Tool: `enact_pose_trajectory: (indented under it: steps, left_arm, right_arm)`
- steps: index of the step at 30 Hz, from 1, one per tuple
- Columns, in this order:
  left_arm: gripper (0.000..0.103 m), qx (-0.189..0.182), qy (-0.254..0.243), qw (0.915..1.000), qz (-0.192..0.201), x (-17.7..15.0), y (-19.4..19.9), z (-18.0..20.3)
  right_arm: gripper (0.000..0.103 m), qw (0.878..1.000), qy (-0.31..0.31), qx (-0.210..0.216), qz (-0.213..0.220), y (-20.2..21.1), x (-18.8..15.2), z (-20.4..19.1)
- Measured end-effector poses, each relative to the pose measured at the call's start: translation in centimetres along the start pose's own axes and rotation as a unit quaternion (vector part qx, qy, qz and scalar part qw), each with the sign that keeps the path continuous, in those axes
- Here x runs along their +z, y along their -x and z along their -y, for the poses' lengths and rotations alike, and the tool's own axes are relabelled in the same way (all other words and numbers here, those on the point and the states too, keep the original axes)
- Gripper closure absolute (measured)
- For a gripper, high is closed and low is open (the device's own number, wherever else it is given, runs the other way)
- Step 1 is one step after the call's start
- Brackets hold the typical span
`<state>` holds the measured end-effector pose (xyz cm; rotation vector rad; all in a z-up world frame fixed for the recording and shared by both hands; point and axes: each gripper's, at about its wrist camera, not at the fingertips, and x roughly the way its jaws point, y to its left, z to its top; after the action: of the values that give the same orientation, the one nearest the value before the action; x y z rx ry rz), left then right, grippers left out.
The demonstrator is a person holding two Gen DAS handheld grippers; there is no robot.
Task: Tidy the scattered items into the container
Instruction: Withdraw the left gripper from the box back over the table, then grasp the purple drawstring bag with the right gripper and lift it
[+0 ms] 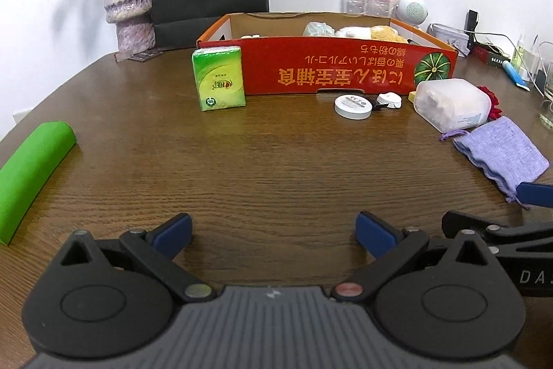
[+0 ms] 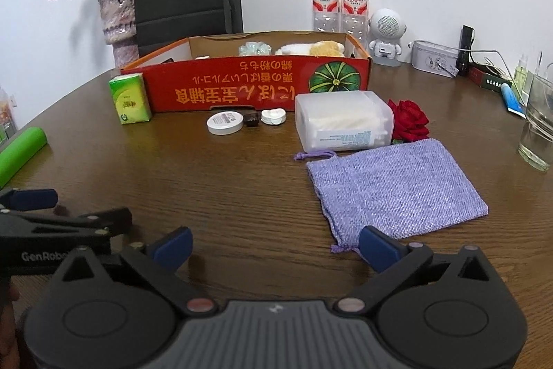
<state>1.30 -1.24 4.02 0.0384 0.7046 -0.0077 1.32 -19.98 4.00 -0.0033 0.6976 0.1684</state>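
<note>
Both tools hang low over the wood-grain surface [image 1: 276,161], the left hand-held gripper [image 1: 274,236] and right hand-held gripper [image 2: 276,246] spread wide and empty. The soft lilac woven pouch [image 2: 397,185] lies flat, touching the right one's blue pad; a pinch might only bunch the limp cloth. Beyond, the slick plastic tub [image 2: 342,123] and round tin [image 2: 225,123] wait before the red cardboard box [image 2: 249,85]

Tissue pack [image 1: 218,78] upright, touching red box [image 1: 328,64]
</note>
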Motion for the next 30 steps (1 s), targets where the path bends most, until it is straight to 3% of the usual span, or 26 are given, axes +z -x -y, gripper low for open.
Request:
enact_pose_trajectory:
  steps: [12, 14, 16, 17, 20, 21, 23, 26, 29, 30]
  left_arm:
    - [0.0, -0.003, 0.004, 1.0, -0.002, 0.0, 0.0, 0.0]
    - [0.0, -0.004, 0.004, 1.0, -0.001, 0.0, 0.0, -0.1]
    - [0.0, -0.005, 0.004, 1.0, -0.002, 0.0, 0.0, -0.1]
    - [0.0, -0.004, 0.004, 1.0, -0.002, 0.0, 0.0, -0.1]
    - [0.0, -0.006, 0.003, 1.0, -0.002, 0.0, 0.0, 0.0]
    - [0.0, -0.006, 0.003, 1.0, -0.002, 0.0, 0.0, 0.0]
    - [0.0, -0.007, 0.004, 1.0, -0.002, 0.0, 0.0, 0.0]
    - [0.0, -0.008, 0.003, 1.0, -0.002, 0.0, 0.1, -0.1]
    - [0.0, -0.008, 0.004, 1.0, -0.002, 0.0, 0.0, 0.0]
    - [0.0, -0.008, 0.003, 1.0, -0.002, 0.0, 0.0, 0.0]
  right_arm:
    - [0.0, 1.0, -0.027, -0.001, 0.008, 0.3, -0.2, 0.6]
    - [0.009, 0.999, -0.04, 0.005, 0.01, 0.9, -0.4, 1.0]
    - [0.036, 0.998, -0.05, 0.019, 0.019, 2.0, 0.0, 2.0]
    - [0.038, 0.998, -0.049, 0.018, 0.027, 2.5, 0.5, 2.6]
    - [0.033, 0.998, -0.026, -0.045, 0.042, 2.3, 2.3, 4.5]
    - [0.022, 0.997, -0.021, -0.067, 0.037, 1.5, 2.9, 5.3]
    - [0.019, 0.996, -0.018, -0.088, 0.01, -0.5, 3.7, 6.7]
    - [0.035, 0.997, -0.027, -0.072, -0.011, -2.5, 3.8, 7.7]
    - [0.047, 0.998, -0.027, -0.055, 0.019, -2.7, 2.8, 7.5]
    - [0.069, 0.998, -0.025, -0.054, 0.023, -2.5, 2.7, 7.4]
